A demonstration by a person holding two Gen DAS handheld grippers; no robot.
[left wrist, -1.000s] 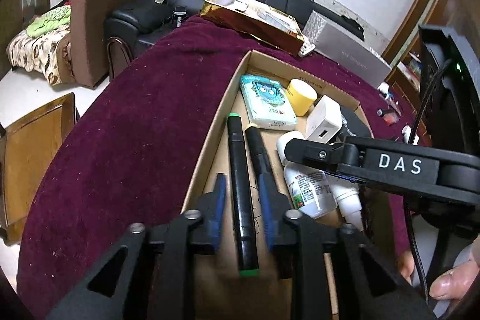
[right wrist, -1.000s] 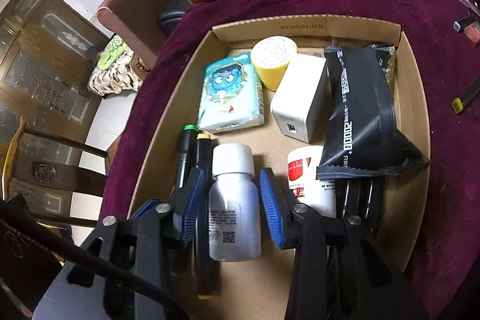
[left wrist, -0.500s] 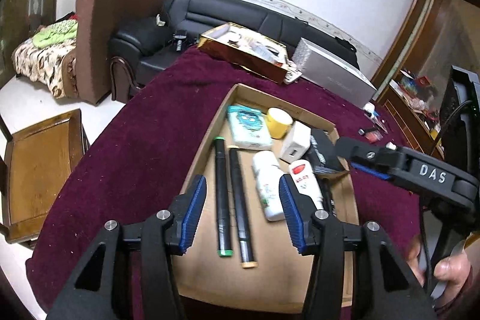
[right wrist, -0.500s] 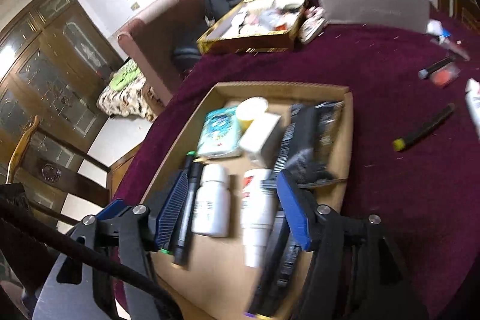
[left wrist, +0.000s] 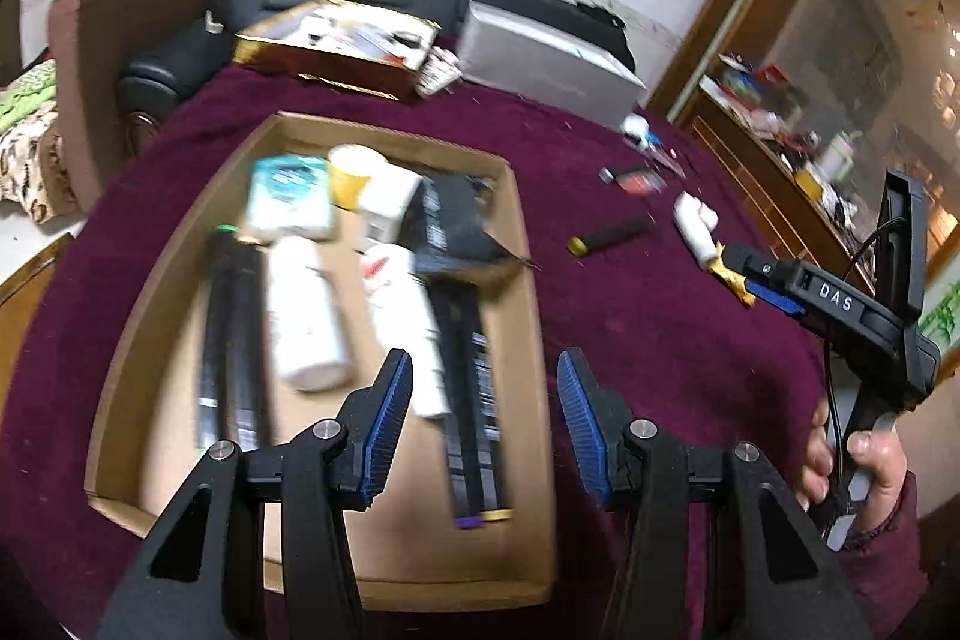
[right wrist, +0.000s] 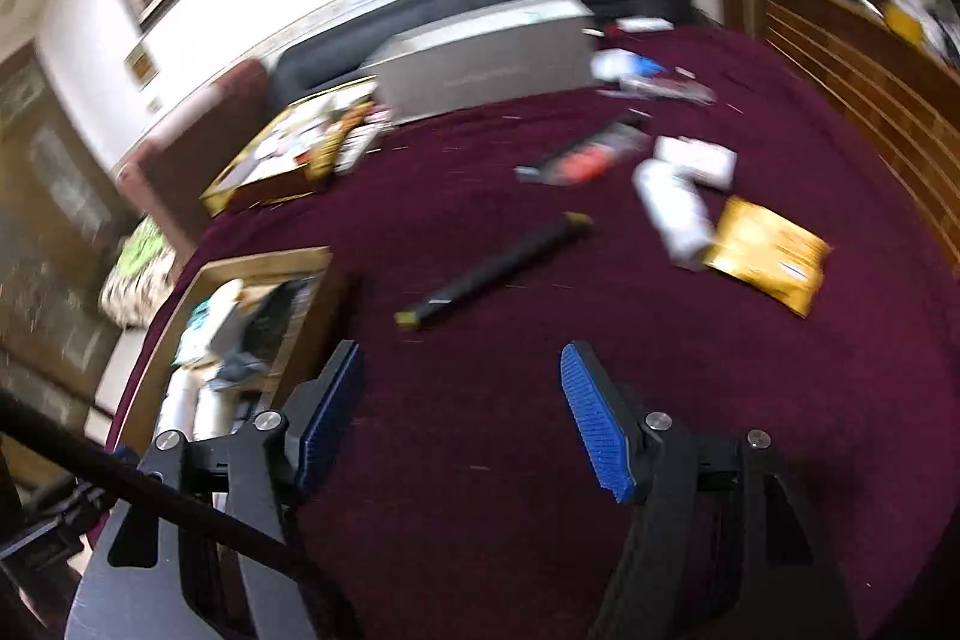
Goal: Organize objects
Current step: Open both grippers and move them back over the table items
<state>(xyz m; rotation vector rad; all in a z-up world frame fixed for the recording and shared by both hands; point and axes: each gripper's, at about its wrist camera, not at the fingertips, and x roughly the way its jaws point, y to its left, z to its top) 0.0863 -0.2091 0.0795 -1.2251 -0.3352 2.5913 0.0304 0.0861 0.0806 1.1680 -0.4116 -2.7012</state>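
Observation:
A shallow cardboard box (left wrist: pixel 528 340) on the maroon tablecloth holds two dark markers (left wrist: pixel 231 334), two white bottles (left wrist: pixel 303 316), a black pouch (left wrist: pixel 450 226), a tissue pack and a yellow cup. My left gripper (left wrist: pixel 485 418) is open and empty above the box's right rim. My right gripper (right wrist: pixel 462 412) is open and empty over bare cloth, right of the box (right wrist: pixel 312 304). Ahead of it lie a black marker with a yellow end (right wrist: pixel 492 274), a white bottle (right wrist: pixel 672 208) and a yellow packet (right wrist: pixel 765 262). The right gripper also shows at the right of the left wrist view (left wrist: pixel 774 289).
A gold tray of small items (left wrist: pixel 336 46) and a grey carton (left wrist: pixel 552 64) stand at the table's far edge. Small items including a red one (right wrist: pixel 576 163) lie at the far right. A black sofa and an armchair stand behind, a wooden cabinet to the right.
Both grippers rose from the box and swung right. The right gripper, earlier open around a white bottle in the box, now faces the loose items on the cloth. Both views are motion-blurred.

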